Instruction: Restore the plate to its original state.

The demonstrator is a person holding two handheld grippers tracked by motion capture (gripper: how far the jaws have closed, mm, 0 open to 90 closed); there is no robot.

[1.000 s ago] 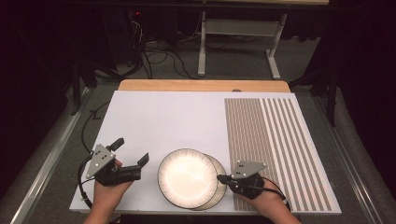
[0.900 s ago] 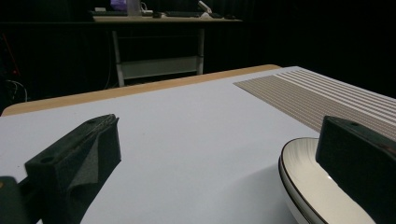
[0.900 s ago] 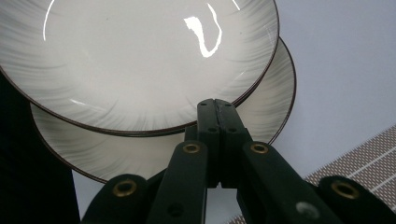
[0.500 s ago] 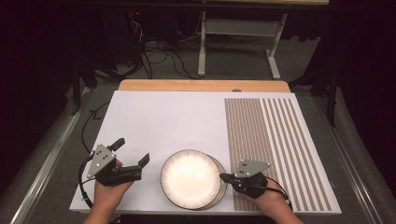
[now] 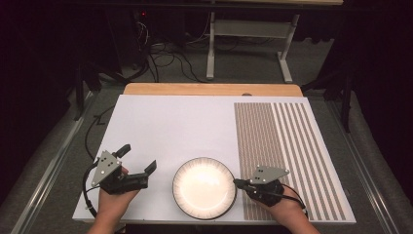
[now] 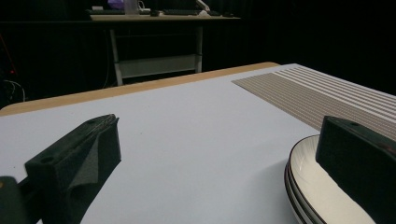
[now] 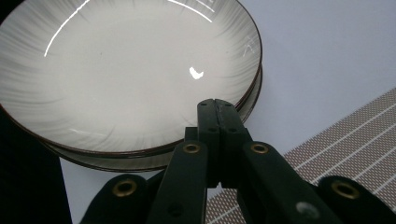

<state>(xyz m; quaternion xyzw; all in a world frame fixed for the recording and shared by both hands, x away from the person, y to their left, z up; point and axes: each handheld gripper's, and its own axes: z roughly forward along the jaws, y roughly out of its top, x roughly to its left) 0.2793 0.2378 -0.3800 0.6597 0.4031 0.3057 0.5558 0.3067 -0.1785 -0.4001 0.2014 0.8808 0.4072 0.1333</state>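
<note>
A dark room with a grey carpet floor [image 5: 234, 73] surrounds the table [image 5: 195, 88], whose wooden edge shows at the far side. A white board [image 5: 180, 131] covers it, with a brown striped mat [image 5: 282, 146] along its right part. Two stacked plates [image 5: 204, 187] sit at the near edge, just left of the mat. The right gripper [image 5: 238, 183] touches the top plate's rim with its jaws pressed together, holding nothing. The left gripper [image 5: 139, 160] stands wide open and empty beside the plates.

Two plates [image 5: 204, 187] were stacked on the one white surface [image 5: 170, 126], beside one striped mat [image 5: 282, 146]; two grippers were present.
</note>
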